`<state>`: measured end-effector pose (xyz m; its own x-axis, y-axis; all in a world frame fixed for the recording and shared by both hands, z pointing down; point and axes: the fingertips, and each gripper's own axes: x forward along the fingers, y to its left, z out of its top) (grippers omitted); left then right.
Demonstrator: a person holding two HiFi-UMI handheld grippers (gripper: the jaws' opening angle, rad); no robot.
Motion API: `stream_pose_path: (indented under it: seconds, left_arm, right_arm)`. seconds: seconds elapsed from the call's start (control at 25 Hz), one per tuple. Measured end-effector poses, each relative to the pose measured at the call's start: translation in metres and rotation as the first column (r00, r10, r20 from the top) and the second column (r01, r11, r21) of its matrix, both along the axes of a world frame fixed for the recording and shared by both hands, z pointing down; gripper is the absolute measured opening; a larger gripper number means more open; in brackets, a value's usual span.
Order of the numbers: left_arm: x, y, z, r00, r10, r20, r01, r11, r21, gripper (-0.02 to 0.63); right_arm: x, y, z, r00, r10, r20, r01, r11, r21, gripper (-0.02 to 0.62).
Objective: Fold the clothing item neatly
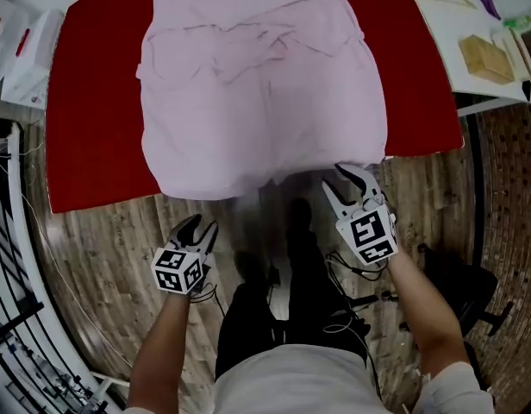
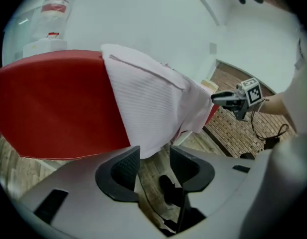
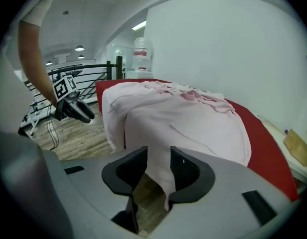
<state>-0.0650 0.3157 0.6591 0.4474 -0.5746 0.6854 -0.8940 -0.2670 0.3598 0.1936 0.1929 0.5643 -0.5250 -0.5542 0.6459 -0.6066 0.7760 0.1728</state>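
Note:
A pale pink garment (image 1: 261,84) lies spread on the red table (image 1: 93,102), and its near hem hangs over the front edge. My right gripper (image 1: 352,184) is at the hem's right corner. In the right gripper view the hanging cloth (image 3: 161,153) drops between the parted jaws of that gripper (image 3: 158,171) without being pinched. My left gripper (image 1: 201,228) is held lower, over the wooden floor, short of the hem's left part. In the left gripper view the jaws of this gripper (image 2: 154,166) stand apart with only floor between them, and the garment's corner (image 2: 148,143) hangs just beyond the tips.
A white table (image 1: 507,93) with wooden pieces (image 1: 485,54) stands at the right. A dark stool (image 1: 464,283) stands on the floor at the right, and a black railing (image 1: 7,257) runs along the left. Plastic packets (image 1: 24,50) lie beside the red table's left end.

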Motion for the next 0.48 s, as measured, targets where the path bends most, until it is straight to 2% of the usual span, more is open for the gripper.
stream_pose_path:
  seconds: [0.2, 0.36, 0.48]
  left_arm:
    - [-0.022, -0.006, 0.024, 0.999, 0.047, 0.006, -0.047, 0.999, 0.003, 0.185]
    - [-0.033, -0.008, 0.042, 0.997, 0.080, 0.015, -0.080, 0.997, -0.012, 0.240]
    - [-0.040, -0.010, 0.060, 0.992, 0.125, 0.029, -0.125, 0.992, -0.023, 0.274]
  right_arm:
    - [0.041, 0.025, 0.037, 0.993, 0.116, -0.036, -0.118, 0.992, -0.041, 0.140]
    - [0.081, 0.035, 0.088, 0.975, 0.218, -0.038, -0.221, 0.963, -0.153, 0.204]
    - [0.106, 0.033, 0.127, 0.965, 0.252, -0.067, -0.261, 0.945, -0.199, 0.236]
